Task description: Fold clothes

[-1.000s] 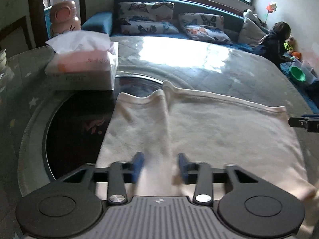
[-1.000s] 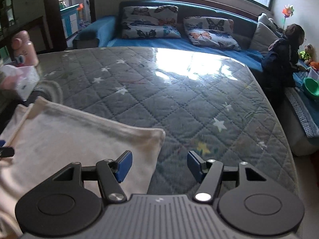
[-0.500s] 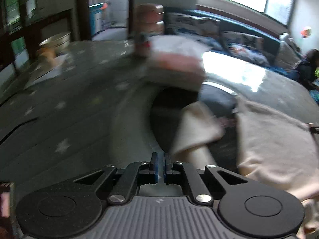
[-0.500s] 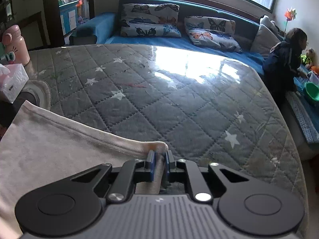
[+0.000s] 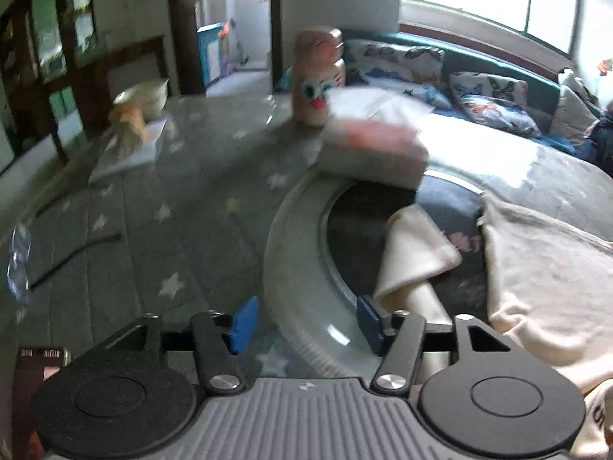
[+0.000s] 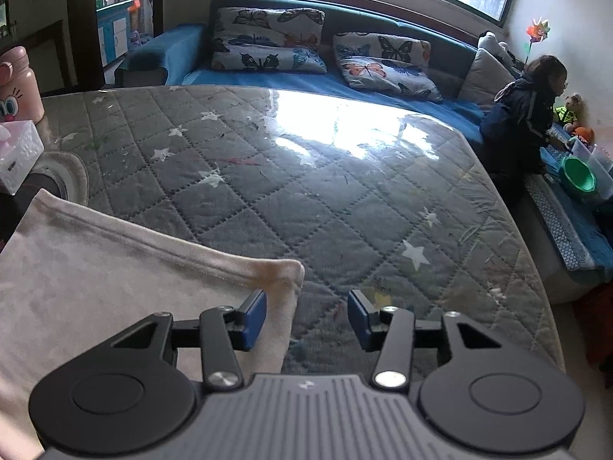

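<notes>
The left tool (image 5: 304, 324) stands wide open with nothing between its blue pads, poised over the grey rim of a round dark inset (image 5: 387, 230) in the table (image 5: 172, 199). At about 1 o'clock from it a cream sleeve (image 5: 415, 253) of the garment lies folded across that dark glass, and at 3 o'clock the cream garment (image 5: 548, 280) itself spreads flat. Farther out at 12 o'clock sits a tissue box (image 5: 373, 153), smeared by blur, with a pink bottle (image 5: 320, 76) bearing a cartoon face just behind it at 11 o'clock. The right tool (image 6: 306, 320) is likewise spread wide and grips nothing; its left pad rests over, perhaps touching, the garment's hemmed corner (image 6: 283, 274), while its right pad hangs above the bare quilted, star-printed table cover (image 6: 306, 176). From there the garment runs away toward 9 o'clock. At 12 o'clock, beyond the table, is a blue sofa with butterfly cushions (image 6: 268, 40), and at 2 o'clock a child (image 6: 530, 107) in a dark jacket.
</notes>
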The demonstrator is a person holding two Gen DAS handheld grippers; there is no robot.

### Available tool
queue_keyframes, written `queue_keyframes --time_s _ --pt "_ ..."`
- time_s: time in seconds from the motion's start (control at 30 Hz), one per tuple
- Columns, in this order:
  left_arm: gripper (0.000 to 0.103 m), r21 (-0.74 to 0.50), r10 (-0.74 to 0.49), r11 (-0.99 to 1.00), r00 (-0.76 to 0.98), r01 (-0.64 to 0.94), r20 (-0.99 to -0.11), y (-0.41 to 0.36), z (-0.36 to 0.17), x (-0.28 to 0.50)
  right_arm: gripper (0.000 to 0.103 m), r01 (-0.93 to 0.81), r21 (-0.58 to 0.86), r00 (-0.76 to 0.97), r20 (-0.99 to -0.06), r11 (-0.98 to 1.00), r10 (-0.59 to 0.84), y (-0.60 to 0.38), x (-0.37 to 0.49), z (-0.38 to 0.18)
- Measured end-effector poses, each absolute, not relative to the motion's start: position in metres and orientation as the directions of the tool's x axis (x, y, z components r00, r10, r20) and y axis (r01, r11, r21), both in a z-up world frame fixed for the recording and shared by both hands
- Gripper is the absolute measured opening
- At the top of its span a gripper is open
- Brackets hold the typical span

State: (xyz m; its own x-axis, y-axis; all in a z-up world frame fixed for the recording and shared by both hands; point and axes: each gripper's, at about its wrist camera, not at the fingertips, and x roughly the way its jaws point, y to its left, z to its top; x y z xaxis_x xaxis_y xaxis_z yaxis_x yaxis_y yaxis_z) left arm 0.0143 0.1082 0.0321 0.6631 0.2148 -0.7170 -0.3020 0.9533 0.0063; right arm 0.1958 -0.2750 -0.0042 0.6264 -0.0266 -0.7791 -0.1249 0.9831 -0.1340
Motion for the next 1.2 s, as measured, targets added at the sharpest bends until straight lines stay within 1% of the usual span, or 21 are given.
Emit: queue_keyframes --time_s 0.07,0.1,0.17,0.4,0.53,0.73,0.77,0.87,1.03,1.13,1.2 --pt "0.076 0.001 0.202 0.959 0.681 -0.283 -0.704 0.101 0.038 0.016 0.053 -0.125 -0.141 0.627 -0.778 0.982 -0.032 -0.273 0.193 -0.003" --pt "0.077 0.000 0.195 0.962 0.691 -0.271 -0.697 0.097 0.041 0.018 0.055 -0.127 -0.140 0.627 -0.779 0.982 -0.030 -0.273 0.191 -0.003" --pt "0.078 -0.001 0.178 0.969 0.705 -0.245 -0.687 0.092 0.045 0.020 0.056 -0.132 -0.147 0.628 -0.778 0.980 -0.032 -0.270 0.189 -0.002" --pt "0.079 -0.028 0.101 0.986 0.723 -0.164 -0.684 0.079 0.045 0.034 0.055 -0.143 -0.129 0.626 -0.779 0.981 -0.011 -0.267 0.198 -0.001" --pt "0.079 -0.067 0.027 0.993 0.720 -0.101 -0.693 0.064 0.039 0.042 0.049 -0.140 -0.104 0.613 -0.790 0.985 0.004 -0.269 0.208 -0.006" --pt "0.079 -0.122 -0.090 0.992 0.693 0.002 -0.715 0.042 0.025 0.049 0.048 -0.142 -0.059 0.602 -0.797 0.988 0.038 -0.276 0.220 -0.016" --pt "0.079 -0.121 -0.094 0.993 0.689 0.010 -0.719 0.039 0.023 0.049 0.048 -0.143 -0.050 0.603 -0.796 0.988 0.047 -0.277 0.223 -0.016" --pt "0.079 -0.115 -0.104 0.993 0.676 0.029 -0.730 0.035 0.016 0.050 0.041 -0.150 -0.030 0.605 -0.793 0.988 0.068 -0.277 0.230 -0.018" --pt "0.079 -0.120 -0.131 0.991 0.664 0.063 -0.736 0.027 0.013 0.042 0.041 -0.133 -0.055 0.619 -0.784 0.990 0.040 -0.270 0.240 -0.018" --pt "0.077 -0.150 -0.207 0.978 0.663 0.143 -0.719 0.011 0.017 0.031 0.042 -0.146 -0.084 0.627 -0.779 0.986 0.026 -0.264 0.235 -0.011" --pt "0.077 -0.161 -0.254 0.967 0.659 0.199 -0.708 0.001 0.020 0.021 0.043 -0.191 -0.083 0.627 -0.777 0.978 0.057 -0.261 0.222 -0.002"
